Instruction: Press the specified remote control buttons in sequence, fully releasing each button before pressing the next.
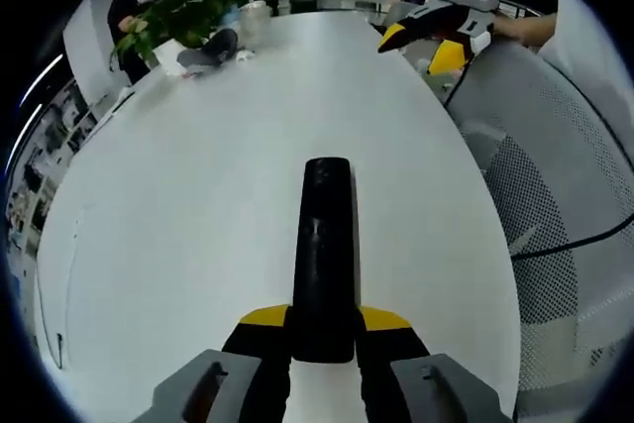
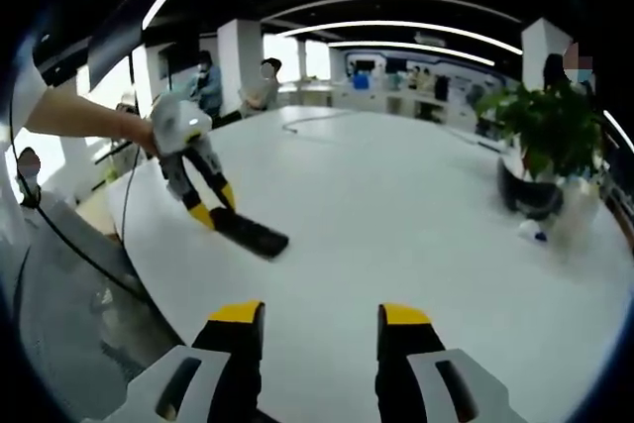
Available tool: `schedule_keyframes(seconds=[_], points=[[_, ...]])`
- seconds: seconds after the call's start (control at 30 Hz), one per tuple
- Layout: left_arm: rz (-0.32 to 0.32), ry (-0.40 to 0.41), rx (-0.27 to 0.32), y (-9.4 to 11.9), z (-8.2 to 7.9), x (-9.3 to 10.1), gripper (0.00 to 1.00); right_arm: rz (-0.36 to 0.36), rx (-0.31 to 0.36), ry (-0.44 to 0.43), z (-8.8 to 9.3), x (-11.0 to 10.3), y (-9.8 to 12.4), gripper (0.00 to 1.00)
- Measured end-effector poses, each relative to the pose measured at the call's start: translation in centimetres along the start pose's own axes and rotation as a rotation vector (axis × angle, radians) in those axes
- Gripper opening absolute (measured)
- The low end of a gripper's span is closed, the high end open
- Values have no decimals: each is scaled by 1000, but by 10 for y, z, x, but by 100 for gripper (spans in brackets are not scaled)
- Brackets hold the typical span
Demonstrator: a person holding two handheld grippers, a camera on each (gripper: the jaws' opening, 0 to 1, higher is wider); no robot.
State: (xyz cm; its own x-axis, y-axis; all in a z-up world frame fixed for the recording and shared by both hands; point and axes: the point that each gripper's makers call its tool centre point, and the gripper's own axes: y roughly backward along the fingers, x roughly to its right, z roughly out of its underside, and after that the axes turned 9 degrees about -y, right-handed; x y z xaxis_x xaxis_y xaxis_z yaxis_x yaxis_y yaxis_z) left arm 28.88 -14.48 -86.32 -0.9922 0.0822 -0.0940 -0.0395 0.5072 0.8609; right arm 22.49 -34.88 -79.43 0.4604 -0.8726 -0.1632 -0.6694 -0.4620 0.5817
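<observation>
A broad white table (image 1: 178, 205) runs the length of an open office lit by ceiling strips, with a potted plant (image 1: 183, 12) at its far end and people standing beyond it. In the left gripper view, the left gripper (image 1: 324, 329) has its yellow-tipped jaws closed on the near end of the black remote control (image 1: 325, 255); the remote's long axis runs straight away from the gripper, its far end pointing toward the far end of the table. In the right gripper view the same remote (image 2: 250, 232) lies low over the tabletop near the table's edge, though whether its free end touches the surface is hard to say. The right gripper (image 2: 321, 316) hovers above the table well apart from the remote, jaws spread wide with nothing between them. A white mesh chair (image 1: 555, 175) stands beside the table
</observation>
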Motion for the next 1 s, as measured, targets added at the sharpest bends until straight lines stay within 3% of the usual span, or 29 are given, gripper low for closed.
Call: schedule_keyframes(seconds=[1.0], points=[[-13, 18, 25, -4, -16, 37, 24, -15, 9, -6, -1, -3, 0, 42]])
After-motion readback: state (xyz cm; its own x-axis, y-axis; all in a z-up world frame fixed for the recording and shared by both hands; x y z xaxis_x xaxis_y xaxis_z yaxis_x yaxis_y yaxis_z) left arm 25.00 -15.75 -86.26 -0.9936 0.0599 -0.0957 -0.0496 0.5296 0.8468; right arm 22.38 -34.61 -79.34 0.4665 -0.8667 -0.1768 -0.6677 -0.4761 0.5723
